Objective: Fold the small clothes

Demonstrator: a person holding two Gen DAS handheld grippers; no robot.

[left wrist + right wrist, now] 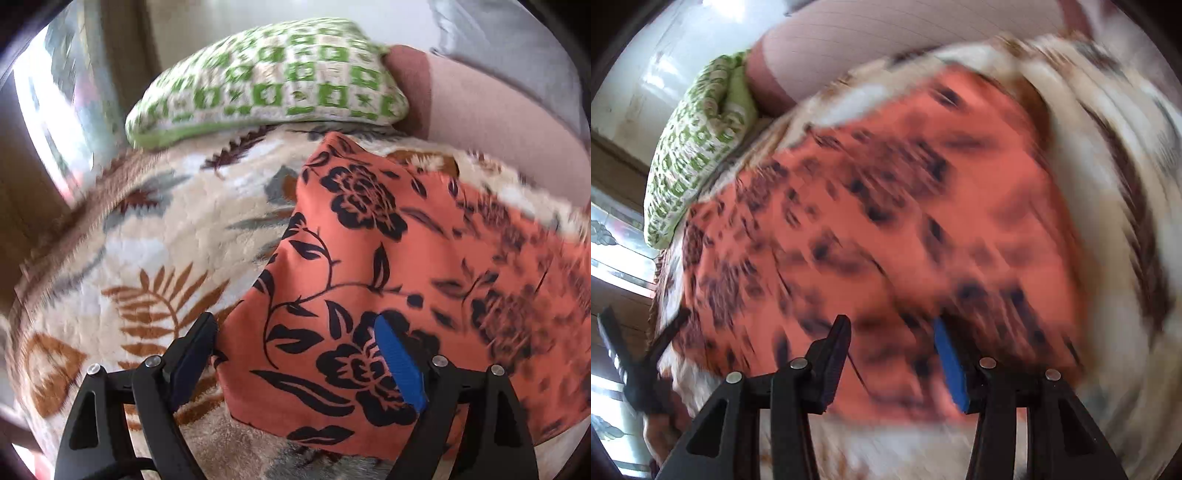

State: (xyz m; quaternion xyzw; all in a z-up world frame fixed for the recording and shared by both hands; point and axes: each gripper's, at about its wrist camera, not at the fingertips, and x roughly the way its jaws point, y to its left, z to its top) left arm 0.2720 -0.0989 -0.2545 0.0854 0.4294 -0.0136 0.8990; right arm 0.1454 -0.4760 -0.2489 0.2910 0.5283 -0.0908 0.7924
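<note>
Orange flowered cloth is lying flat on the leaf-print blanket. Left hand-held gripper is spread wide over its corner, and the right hand-held gripper hangs half-spread above it, gripping nothing.

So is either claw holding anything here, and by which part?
Nothing is held. The left claw stands open over the orange cloth's near edge; the right claw is open above the cloth, pads not touching it.

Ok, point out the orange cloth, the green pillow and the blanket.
orange cloth (388, 258), left wrist view, middle of fabric
green pillow (280, 85), left wrist view, checked top
blanket (155, 236), left wrist view, bare leaf-print patch
</note>
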